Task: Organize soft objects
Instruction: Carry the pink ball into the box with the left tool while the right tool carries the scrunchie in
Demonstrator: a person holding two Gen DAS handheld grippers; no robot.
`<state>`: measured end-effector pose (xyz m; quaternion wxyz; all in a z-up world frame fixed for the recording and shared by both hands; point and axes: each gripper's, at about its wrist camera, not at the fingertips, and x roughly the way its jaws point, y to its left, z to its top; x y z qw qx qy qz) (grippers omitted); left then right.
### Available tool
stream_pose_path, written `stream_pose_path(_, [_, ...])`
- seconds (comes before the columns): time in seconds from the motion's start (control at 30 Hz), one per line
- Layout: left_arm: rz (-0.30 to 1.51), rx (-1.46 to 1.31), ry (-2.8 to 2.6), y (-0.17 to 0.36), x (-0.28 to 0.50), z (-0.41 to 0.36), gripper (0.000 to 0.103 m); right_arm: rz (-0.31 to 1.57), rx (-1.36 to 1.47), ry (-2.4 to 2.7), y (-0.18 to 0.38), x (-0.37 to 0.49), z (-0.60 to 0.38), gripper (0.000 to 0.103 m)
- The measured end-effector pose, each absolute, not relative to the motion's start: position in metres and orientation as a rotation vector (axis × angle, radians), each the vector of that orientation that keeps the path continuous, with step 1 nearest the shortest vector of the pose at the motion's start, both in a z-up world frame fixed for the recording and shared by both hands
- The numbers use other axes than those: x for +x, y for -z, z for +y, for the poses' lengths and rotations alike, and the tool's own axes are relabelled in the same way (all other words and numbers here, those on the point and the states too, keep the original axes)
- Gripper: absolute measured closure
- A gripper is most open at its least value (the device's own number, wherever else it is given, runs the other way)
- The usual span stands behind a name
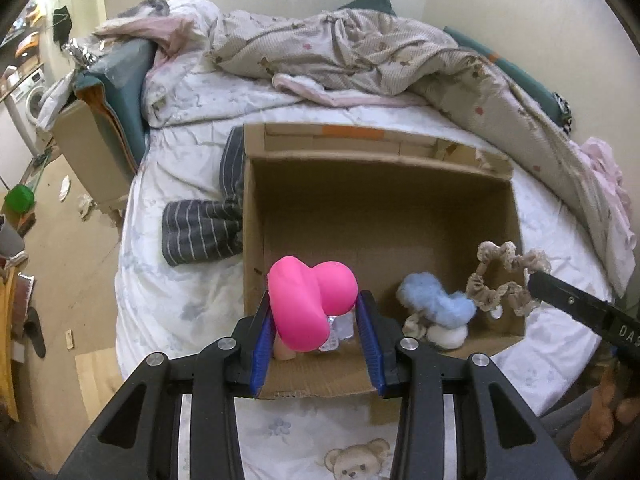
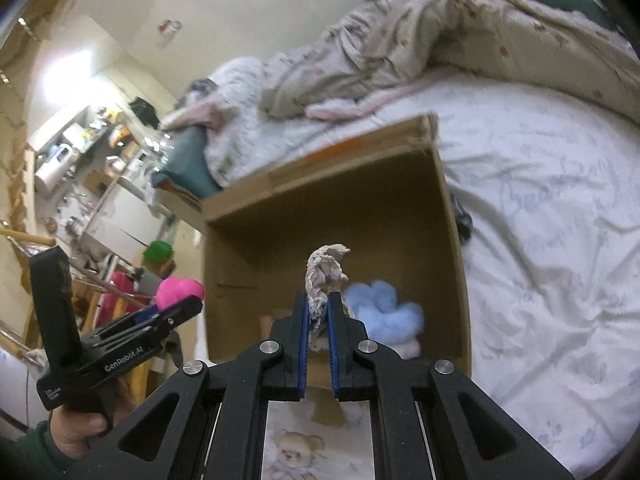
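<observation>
The left gripper (image 1: 316,312) is clamped on a pink heart-shaped cushion (image 1: 310,304), its blue pads pressing the lobes from both sides so the soft body bulges upward between them; it hangs at lower centre of the left wrist view, over the near edge of the open cardboard box (image 1: 400,208), which looks like the right height to let it fall inside rather than on the bed. The right gripper (image 2: 319,312) is closed on a beige lace scrunchie (image 2: 326,276), pinched narrow between the pads with the frilled loop standing up above the fingertips, at centre of the right wrist view and likewise poised above the box's interior. In the left wrist view the same scrunchie (image 1: 508,280) dangles at the right, over the box's right wall.

Already lying in the box's lower right corner are a fluffy blue scrunchie (image 1: 438,304) and a white pom-pom (image 1: 448,336) just below it, touching; some small silver packets show under the pink cushion. So the box serves as the collecting bin, and both held items are probably about to join the pile.

The box sits on a bed (image 1: 180,300) with a pale floral sheet. A dark striped cloth (image 1: 204,228) lies against the box's left wall, outside it, perhaps yet to be sorted. A rumpled quilt (image 1: 360,52) fills the upper part of the frame
</observation>
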<state>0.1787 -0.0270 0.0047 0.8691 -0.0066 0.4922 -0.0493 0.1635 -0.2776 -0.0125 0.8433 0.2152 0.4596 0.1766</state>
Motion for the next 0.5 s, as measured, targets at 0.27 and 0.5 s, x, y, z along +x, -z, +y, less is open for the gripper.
stream_pose_path(0.27, [1.092, -0.060, 0.082, 0.027, 0.192, -0.022, 0.067, 1.076, 0.297, -0.252, 0.041, 0.177, -0.274, 0.093])
stream_pose_path(0.5, [1.115, -0.019, 0.098, 0.039, 0.195, -0.032, 0.067, 1.151, 0.233, -0.217, 0.059, 0.179, -0.271, 0.093])
